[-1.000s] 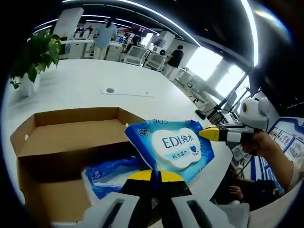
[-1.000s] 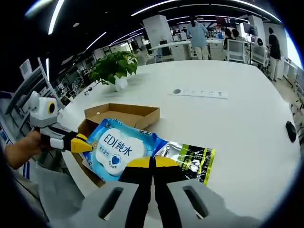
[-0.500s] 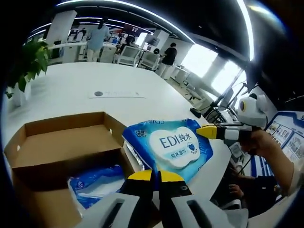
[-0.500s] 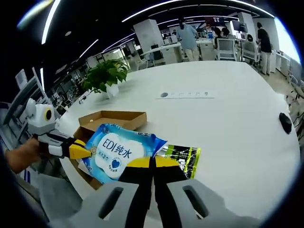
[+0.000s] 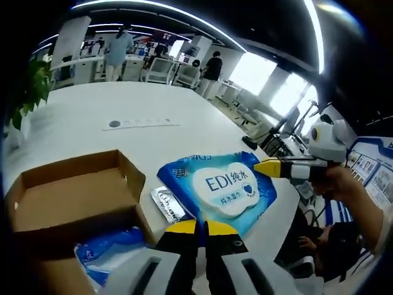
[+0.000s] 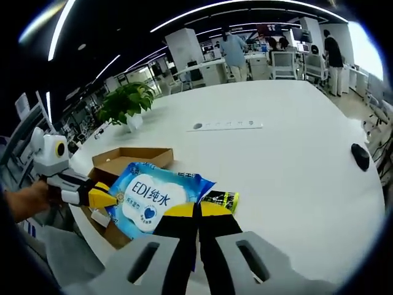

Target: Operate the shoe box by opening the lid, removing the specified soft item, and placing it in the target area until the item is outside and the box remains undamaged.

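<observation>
- Wipes pack [image 5: 224,187] [image 6: 150,196] — a soft blue packet with a white cloud-shaped label printed "EDI", held flat above the white table just beside the box, pinched at opposite edges.
- Shoe box [image 5: 73,193] [image 6: 126,161] — plain brown cardboard, open, flaps up, resting on the table; a second blue packet [image 5: 107,258] lies inside it.

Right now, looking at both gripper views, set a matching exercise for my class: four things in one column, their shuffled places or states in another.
Things:
1. wet wipes pack
2. cardboard shoe box
3. potted plant
4. black and yellow foil packet

Places or states:
A. standing on the table, beyond the box
B. lying on the table behind the wipes
C. held at opposite ends by both grippers
D. open

Pairs: 1-C, 2-D, 3-A, 4-B
</observation>
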Tool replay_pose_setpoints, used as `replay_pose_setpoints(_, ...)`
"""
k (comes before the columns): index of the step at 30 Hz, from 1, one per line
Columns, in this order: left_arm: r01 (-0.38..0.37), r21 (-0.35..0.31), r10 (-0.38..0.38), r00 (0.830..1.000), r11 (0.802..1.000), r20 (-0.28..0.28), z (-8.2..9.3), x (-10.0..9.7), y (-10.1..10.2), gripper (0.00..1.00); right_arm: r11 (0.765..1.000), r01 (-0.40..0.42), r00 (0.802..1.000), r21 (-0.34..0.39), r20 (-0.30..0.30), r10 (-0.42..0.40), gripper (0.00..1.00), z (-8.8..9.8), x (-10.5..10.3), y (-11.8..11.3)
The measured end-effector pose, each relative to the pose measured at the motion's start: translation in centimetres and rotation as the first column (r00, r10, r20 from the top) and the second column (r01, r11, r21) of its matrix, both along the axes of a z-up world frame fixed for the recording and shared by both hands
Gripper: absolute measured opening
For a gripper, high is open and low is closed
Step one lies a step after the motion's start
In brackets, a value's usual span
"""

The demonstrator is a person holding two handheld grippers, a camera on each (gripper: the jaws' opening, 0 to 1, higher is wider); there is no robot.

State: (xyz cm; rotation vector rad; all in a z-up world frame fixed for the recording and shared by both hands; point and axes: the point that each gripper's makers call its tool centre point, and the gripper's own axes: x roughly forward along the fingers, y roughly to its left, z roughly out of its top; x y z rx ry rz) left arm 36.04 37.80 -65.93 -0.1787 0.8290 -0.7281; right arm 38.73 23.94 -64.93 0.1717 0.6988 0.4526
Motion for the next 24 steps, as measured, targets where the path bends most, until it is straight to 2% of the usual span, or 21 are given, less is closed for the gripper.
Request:
replay_pose_setpoints(11,0.028,0.056,-0.027,0.999,0.998,-0.026,-2.3,1.2,-1.1,0.02,1.000,0.011,0.999,-0.018,-0.032,-0.012,0.00,-2.7,1.1,-0.8)
replay_pose_setpoints(24,0.070,0.146,-0.063,0.996,0.987,-0.057,-5.1,2.4,-1.1,0.02,0.999,-0.005,0.996,-0.044,-0.085,0.001,0.00,-6.3,2.5,-0.9)
